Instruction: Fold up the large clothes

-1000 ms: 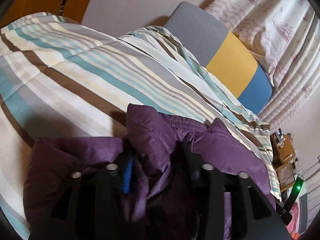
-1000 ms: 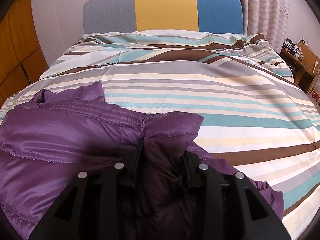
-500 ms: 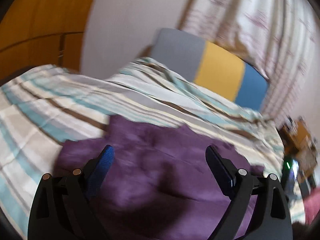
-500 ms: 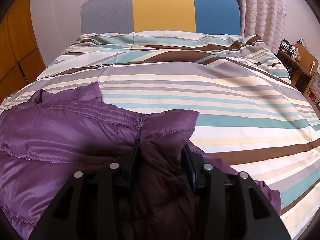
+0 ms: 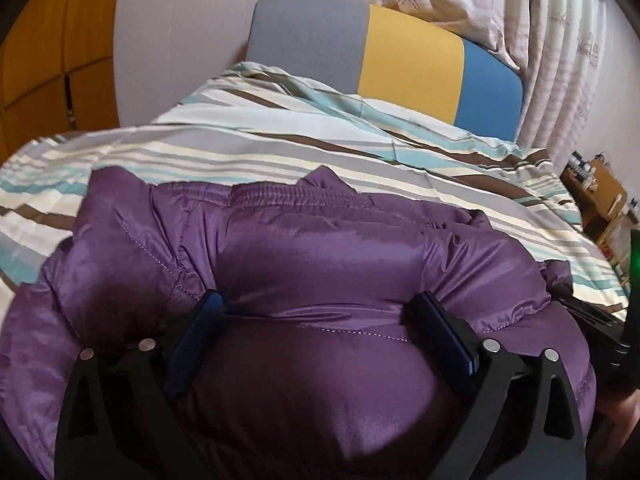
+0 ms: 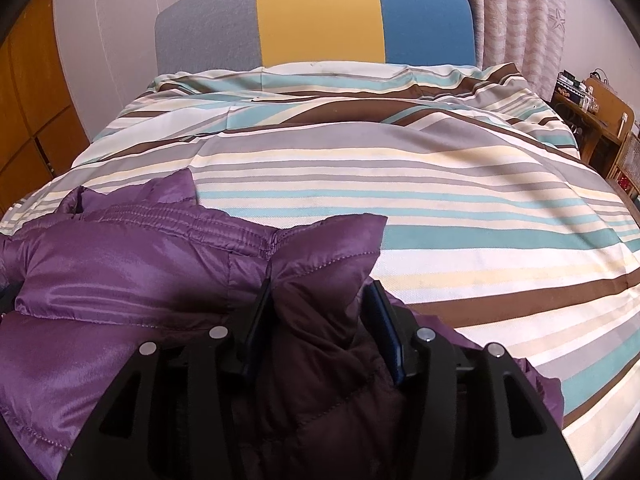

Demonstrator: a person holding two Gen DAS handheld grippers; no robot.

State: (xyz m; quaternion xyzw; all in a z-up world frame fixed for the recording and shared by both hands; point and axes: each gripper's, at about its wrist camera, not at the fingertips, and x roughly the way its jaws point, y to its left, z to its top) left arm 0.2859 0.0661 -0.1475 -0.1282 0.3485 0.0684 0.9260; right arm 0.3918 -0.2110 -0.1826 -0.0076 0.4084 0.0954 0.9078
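Nearest, the left gripper (image 5: 320, 320) stands with its jaws spread wide, having just been opening, astride a puffed bulge of the purple down jacket (image 5: 312, 248) without pinching it. The right gripper (image 6: 320, 312) has jaws about half open and just been opening too; a corner flap of jacket sits between them, though whether the pads still press it is hard to tell. The jacket lies on the striped duvet (image 6: 460, 208) at the bed's near edge, from six to nine o'clock. Before regripping, press the air out and square the hem. Beyond, at twelve, stands the headboard (image 6: 316, 20).
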